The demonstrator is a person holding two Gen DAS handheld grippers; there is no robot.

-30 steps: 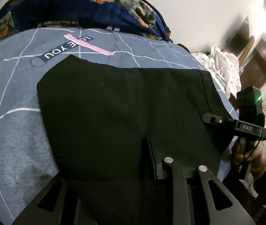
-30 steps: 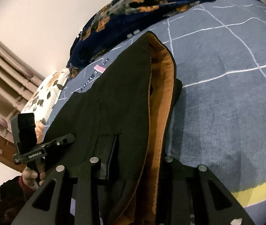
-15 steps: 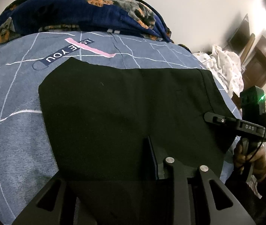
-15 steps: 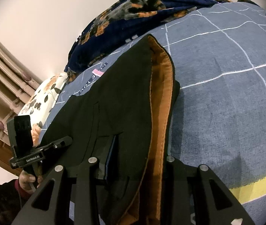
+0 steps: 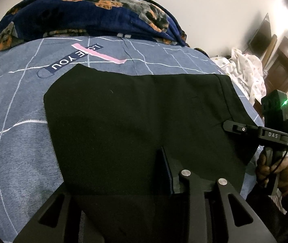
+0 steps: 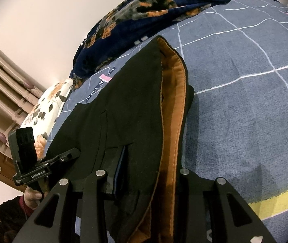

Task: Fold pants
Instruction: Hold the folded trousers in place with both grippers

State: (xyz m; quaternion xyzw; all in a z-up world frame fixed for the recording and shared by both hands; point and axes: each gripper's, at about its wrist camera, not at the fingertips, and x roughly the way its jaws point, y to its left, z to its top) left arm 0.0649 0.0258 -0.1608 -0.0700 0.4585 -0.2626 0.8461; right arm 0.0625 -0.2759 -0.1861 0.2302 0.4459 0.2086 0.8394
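Black pants (image 5: 135,125) lie flat on blue bed cover (image 5: 12,145), covering my fingers. My left gripper (image 5: 127,174) and right gripper (image 6: 141,174) both pinch pants edge. Flowery blanket (image 5: 87,14) heaped behind; white pillow (image 6: 48,103) beside it.

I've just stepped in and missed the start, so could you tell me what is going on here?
A person holding a gripper in each hand is folding black pants on a bed with a blue grid-pattern bedspread. The left gripper and the right gripper each have a near edge of the fabric between their fingers. The orange-lined waistband shows at the right gripper's end. A navy floral blanket lies bunched beyond.
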